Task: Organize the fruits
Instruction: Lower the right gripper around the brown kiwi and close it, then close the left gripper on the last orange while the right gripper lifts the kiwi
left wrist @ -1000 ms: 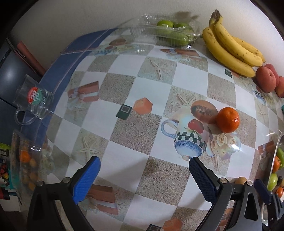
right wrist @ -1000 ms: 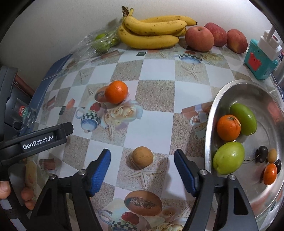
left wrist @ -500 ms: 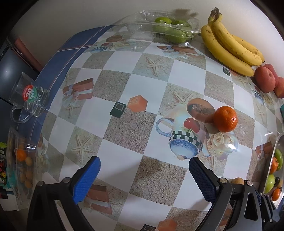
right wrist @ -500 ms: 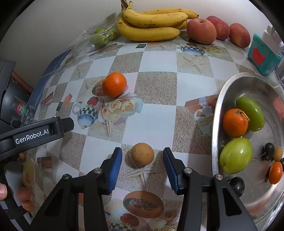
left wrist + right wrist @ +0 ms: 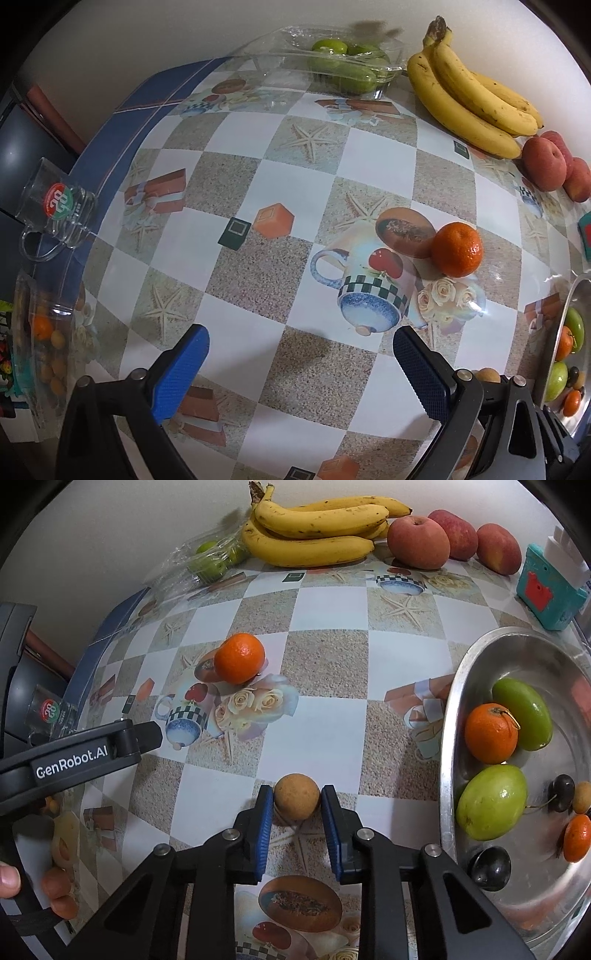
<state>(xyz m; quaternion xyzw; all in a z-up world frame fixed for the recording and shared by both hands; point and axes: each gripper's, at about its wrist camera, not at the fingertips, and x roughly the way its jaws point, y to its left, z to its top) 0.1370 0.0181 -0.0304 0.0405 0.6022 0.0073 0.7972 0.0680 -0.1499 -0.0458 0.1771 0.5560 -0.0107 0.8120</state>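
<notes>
Tan round fruit (image 5: pixel 296 796), seemingly axisless

metal bowl (image 5: pixel 448 738) cut by right edge, teal box (image 5: pixel 585 236) mostly cropped

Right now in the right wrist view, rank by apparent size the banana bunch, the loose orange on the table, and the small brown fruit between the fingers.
1. banana bunch
2. loose orange
3. small brown fruit, smallest despite being nearest the camera

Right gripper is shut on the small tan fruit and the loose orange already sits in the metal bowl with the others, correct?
Not quite. The right gripper is shut on the small tan fruit, but the loose orange is on the tablecloth, well left of the metal bowl. The right wrist view shows it.
</notes>
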